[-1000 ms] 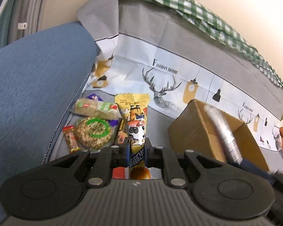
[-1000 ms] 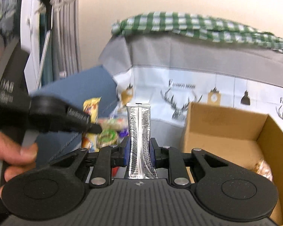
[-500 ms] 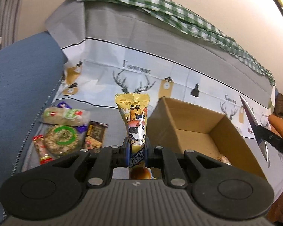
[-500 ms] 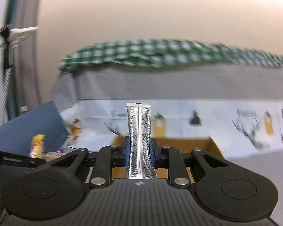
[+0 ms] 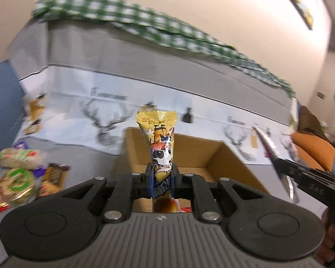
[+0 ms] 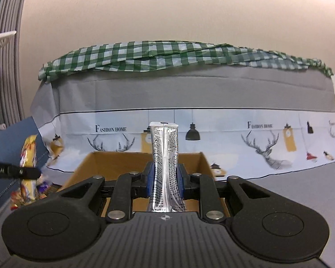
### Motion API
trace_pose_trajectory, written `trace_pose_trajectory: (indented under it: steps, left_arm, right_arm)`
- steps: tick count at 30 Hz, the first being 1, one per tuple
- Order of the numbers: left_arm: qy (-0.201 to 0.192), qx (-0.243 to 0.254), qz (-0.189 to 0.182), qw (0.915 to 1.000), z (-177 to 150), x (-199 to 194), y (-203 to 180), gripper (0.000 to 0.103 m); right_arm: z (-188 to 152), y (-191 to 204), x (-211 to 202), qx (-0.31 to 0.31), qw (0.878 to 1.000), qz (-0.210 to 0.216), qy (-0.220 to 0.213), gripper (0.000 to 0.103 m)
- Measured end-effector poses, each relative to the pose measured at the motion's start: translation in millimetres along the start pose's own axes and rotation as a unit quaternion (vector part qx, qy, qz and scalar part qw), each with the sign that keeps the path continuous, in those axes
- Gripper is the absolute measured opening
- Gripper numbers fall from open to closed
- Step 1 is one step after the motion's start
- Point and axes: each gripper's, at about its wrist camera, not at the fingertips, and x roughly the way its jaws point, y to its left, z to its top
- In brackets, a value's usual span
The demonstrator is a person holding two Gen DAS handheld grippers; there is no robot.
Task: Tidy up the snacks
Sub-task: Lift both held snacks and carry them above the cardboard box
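Yellow snack packet [image 5: 160, 143] is sticking upright out of my left tool [image 5: 162, 178], pinched tight. Silver foil packet [image 6: 165, 156] is standing the same way in my right tool [image 6: 165, 178], also clamped. Both are pointing over the open cardboard box [image 6: 114, 163]. Loose snack pile [image 5: 20, 174] is lying left of the box on the grey deer-print cover [image 5: 82, 158].

Snack pile [image 5: 22, 174] blurred; cardboard box [image 6: 122, 160] floor hidden.
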Motion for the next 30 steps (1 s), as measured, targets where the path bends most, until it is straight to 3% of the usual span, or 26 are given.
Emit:
trace_pose_trajectory:
  steps: [7, 10, 30]
  left_arm:
    - [-0.012, 0.098, -0.049, 0.9939, -9.9, 22.3, -49.9, 0.015]
    - [-0.009, 0.118, -0.057, 0.9914, -14.1, 34.8, -59.0, 0.015]
    - [0.007, 0.101, -0.062, 0.9929, -12.2, 39.0, -49.2, 0.015]
  right_arm:
    - [-0.7, -11.8, 0.8, 0.007, 1.000, -0.018, 0.004, 0.023]
    - [-1.0, -11.5, 4.7, 0.009, 1.000, -0.023, 0.009, 0.023]
    - [-5.8, 0.0, 24.8, 0.004, 0.999, -0.037, 0.031, 0.023]
